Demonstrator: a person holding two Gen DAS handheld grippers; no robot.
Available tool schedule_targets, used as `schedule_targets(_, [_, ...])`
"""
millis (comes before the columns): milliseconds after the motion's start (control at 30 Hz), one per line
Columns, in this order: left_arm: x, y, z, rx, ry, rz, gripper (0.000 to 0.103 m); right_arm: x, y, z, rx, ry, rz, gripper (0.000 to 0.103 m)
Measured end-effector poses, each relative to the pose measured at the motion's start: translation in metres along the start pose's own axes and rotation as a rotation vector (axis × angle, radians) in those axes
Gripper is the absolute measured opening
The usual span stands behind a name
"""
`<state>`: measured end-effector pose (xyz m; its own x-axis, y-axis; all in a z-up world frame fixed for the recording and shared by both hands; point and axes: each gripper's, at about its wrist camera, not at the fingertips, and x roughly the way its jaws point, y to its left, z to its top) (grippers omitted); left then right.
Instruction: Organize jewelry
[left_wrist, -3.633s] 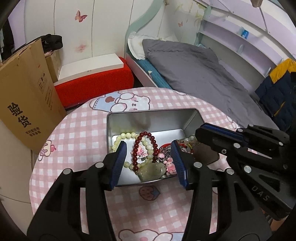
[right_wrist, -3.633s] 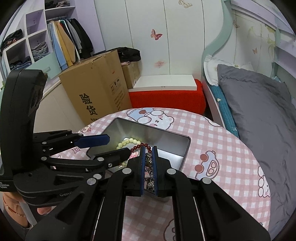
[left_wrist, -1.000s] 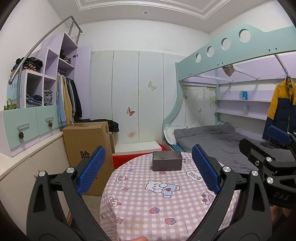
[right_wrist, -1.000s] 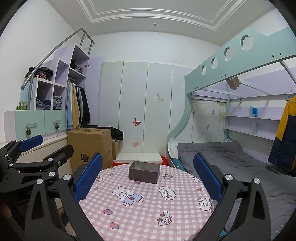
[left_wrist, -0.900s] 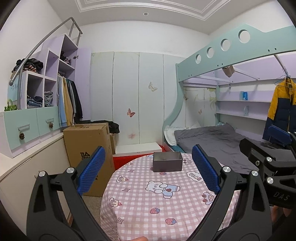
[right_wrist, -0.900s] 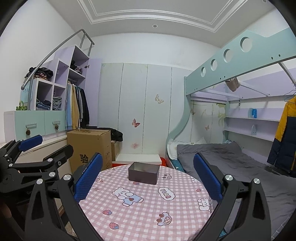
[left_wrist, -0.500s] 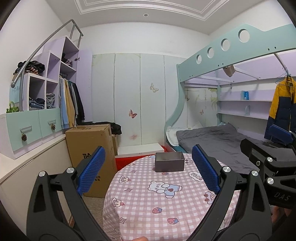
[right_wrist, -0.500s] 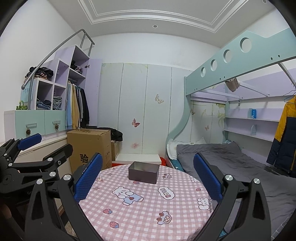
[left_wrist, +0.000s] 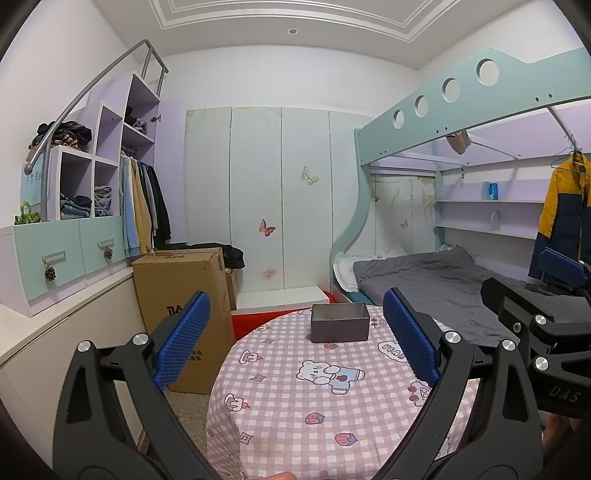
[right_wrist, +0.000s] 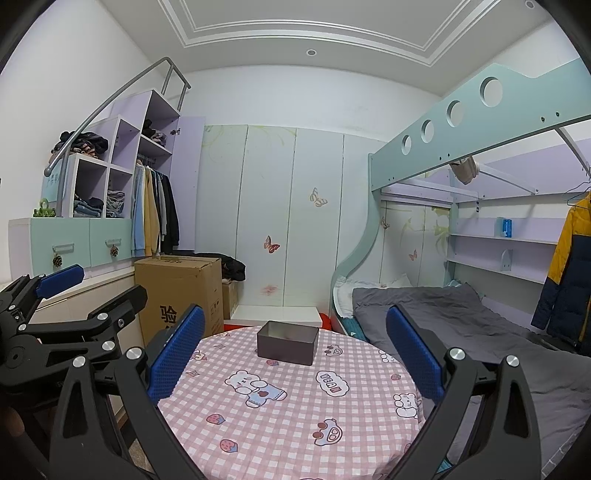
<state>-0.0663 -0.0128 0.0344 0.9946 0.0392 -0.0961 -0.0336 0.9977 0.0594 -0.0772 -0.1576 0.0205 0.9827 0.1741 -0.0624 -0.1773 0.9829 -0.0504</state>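
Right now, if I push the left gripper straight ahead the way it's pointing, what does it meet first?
Probably the metal tin at the far side of the round table. The left gripper is open, with the tin framed between its fingers and only tablecloth before it. Depth is uncertain; it may pass just above.

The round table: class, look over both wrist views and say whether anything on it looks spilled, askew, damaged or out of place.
Nothing stands out. The metal tin sits upright and flat on the far part of the pink checked tablecloth, and no jewelry lies loose on the cloth. Both the left gripper and the right gripper are open and hold nothing.
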Motion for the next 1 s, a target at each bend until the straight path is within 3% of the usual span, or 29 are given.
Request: schedule_targets(1000, [0.0012,0.0051,-0.0020,0.001,-0.001,0.006,0.093,-0.0020,-0.0010,-0.0010,-0.003,0.006,0.000,0.095])
